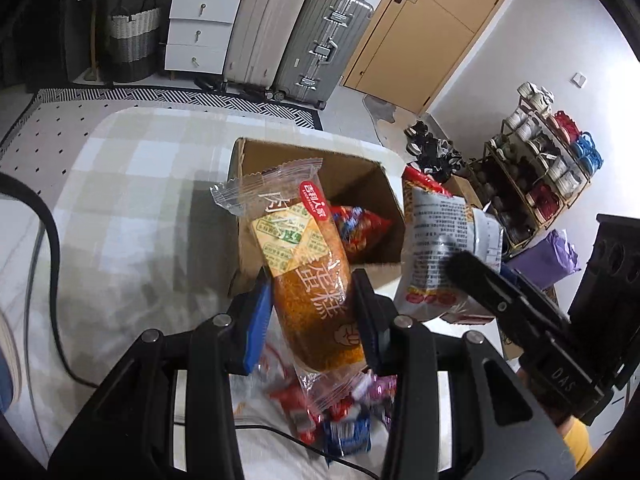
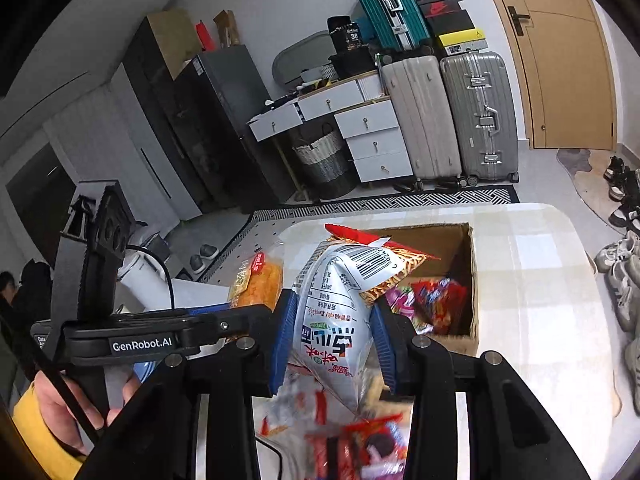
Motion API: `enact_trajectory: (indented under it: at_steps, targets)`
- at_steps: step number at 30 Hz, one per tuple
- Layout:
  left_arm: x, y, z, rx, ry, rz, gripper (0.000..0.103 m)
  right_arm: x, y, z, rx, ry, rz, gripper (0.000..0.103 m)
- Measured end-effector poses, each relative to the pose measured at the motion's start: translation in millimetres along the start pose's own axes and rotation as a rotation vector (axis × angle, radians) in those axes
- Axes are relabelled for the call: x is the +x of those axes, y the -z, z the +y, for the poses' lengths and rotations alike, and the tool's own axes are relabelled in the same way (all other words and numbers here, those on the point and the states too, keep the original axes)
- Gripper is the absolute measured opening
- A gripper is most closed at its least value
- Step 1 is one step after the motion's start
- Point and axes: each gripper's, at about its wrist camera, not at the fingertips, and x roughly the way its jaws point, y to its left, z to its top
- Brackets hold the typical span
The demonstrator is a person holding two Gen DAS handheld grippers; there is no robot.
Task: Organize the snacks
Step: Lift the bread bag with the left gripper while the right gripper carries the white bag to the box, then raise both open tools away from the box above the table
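Both grippers loaded, above the table.
Left gripper (image 1: 312, 300) clamps the cake packet (image 1: 308, 276); right gripper (image 2: 334, 336) clamps the noodle bag (image 2: 336, 312); both beside the open cardboard box (image 2: 474, 280).

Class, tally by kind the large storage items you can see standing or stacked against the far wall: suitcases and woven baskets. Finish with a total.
Suitcases: 3 (beige, silver, teal)
Woven baskets: 1
Total: 4

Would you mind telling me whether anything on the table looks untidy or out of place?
Yes: a heap of small snack packets lies loose on the table in front of the cardboard box, not yet inside it. The box itself stands upright with a few packets in it.
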Motion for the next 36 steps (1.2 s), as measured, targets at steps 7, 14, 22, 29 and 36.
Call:
enact_trajectory:
  at_steps: [7,14,22,29,36]
  targets:
    - [65.4,-46.8,7.1,-0.006,-0.004,0.024,0.036,53.2,-21.4,-27.1,0.009,0.040,0.028,0.036]
    - [122.5,-58.7,12.2,0.000,-0.029,0.061,0.036,91.3,-25.4,-52.2,0.017,0.081,0.061,0.037]
    - [166.5,-67.5,12.8,0.021,-0.051,0.074,0.036,114.4,-20.5,-65.5,-0.015,0.121,0.098,0.037]
    - [184.9,-68.6,7.4,0.055,-0.072,0.092,0.036,119.2,-12.7,-57.3,-0.100,0.177,0.132,0.037]
    - [192.2,-69.3,9.5,0.045,-0.076,0.082,0.036,125.0,-10.3,-60.0,-0.102,0.238,0.175,0.038]
